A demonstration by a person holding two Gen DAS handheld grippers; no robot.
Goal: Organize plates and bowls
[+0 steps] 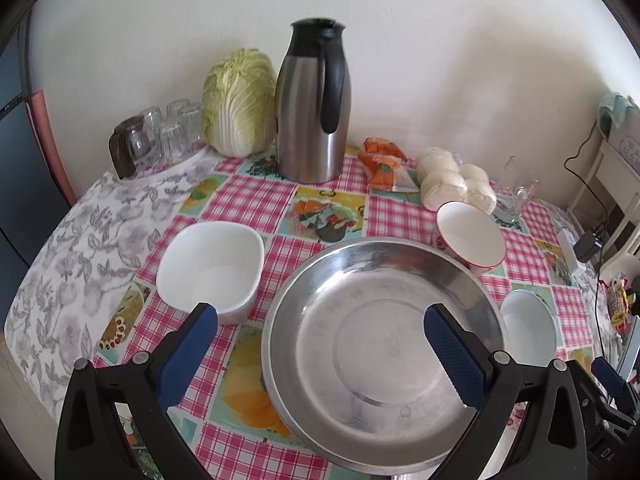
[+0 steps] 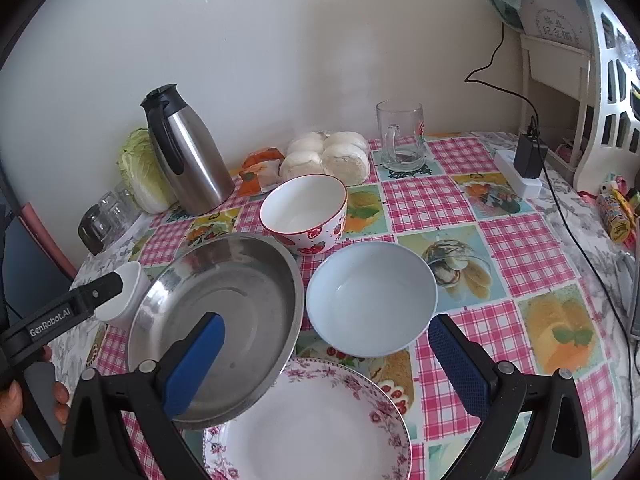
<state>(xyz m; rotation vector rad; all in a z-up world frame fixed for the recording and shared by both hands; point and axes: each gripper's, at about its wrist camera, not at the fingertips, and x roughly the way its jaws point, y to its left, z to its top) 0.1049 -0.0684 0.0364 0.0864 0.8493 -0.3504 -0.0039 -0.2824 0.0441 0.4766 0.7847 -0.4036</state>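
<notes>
Left gripper spread wide, empty, above steel pan mid-counter; only this view shows the whole square white bowl. Right gripper also spread, empty; only its view shows floral plate under pan's rim, plus full blue bowl and strawberry bowl.

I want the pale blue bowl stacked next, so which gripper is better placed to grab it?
Probably right: the pale blue bowl sits just ahead of the open right gripper; the left gripper faces the steel pan.
</notes>
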